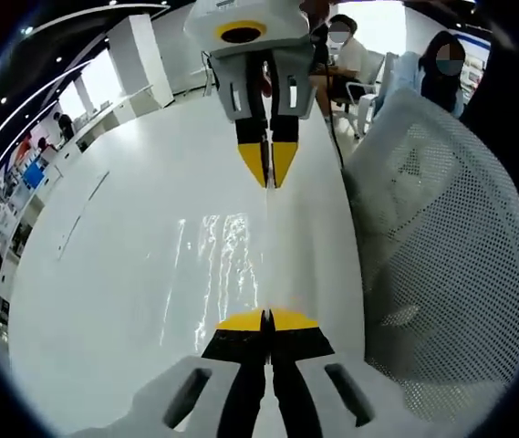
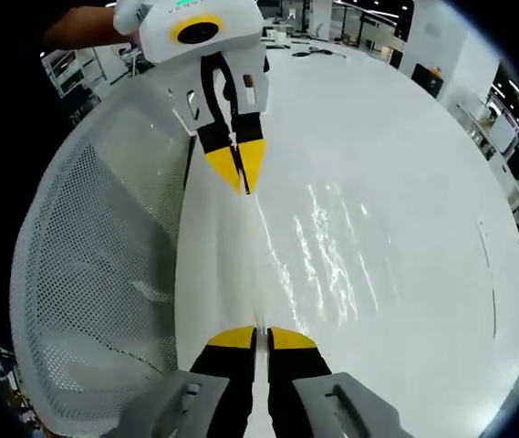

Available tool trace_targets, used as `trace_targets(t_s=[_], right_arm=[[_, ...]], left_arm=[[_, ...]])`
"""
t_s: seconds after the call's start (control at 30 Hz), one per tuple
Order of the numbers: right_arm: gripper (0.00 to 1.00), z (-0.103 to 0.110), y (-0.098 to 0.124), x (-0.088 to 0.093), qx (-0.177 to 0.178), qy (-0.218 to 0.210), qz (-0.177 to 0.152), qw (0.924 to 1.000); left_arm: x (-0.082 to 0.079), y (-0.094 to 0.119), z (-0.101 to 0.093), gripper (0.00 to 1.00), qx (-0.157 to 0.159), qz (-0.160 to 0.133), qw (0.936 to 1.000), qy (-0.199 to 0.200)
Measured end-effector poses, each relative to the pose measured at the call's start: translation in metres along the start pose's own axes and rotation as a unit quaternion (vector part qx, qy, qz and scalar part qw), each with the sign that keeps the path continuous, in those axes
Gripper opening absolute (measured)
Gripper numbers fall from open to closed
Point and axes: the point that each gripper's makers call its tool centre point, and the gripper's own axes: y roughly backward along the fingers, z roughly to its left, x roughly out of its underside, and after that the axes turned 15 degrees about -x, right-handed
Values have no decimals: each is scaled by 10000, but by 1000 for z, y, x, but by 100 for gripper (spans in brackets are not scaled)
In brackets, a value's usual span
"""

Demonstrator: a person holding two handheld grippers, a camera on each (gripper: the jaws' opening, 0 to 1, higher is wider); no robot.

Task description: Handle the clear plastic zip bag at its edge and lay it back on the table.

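My left hand-held gripper (image 1: 266, 319) and right hand-held gripper (image 2: 257, 336) are each clamped tight on opposite edges of the clear zip bag (image 1: 227, 265), stretched above the white desk (image 1: 104, 274).

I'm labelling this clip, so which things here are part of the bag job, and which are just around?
In the job:
clear zip bag, held stretched by one edge
left gripper
right gripper
white table

Just around:
white mesh chair
seated people beyond the table
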Motion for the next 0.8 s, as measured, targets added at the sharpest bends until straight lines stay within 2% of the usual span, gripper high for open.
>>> trace_targets(t_s=[0.17, 0.27, 0.37, 0.53, 0.67, 0.8], right_arm=[[0, 8, -4, -1, -110, -76, -64, 9999], [4, 14, -7, -11, -184, -70, -283, 9994], [7, 13, -5, -21, -102, 35, -427, 9990], [7, 10, 1, -41, 13, 126, -740, 9972], [7, 4, 3, -46, 157, 169, -785, 9966], [7, -4, -3, -44, 173, 99, -740, 9971]], left_arm=[[4, -1, 4, 0, -52, -61, 9996, -260], [4, 1, 4, 0, -58, -79, 9995, -307], [5, 1, 5, 0, -114, -103, 9991, -386], [4, 2, 3, 0, -135, -149, 9986, -480], [4, 2, 3, 0, -168, -170, 9985, -499], [4, 2, 3, 0, -188, -212, 9985, -474]])
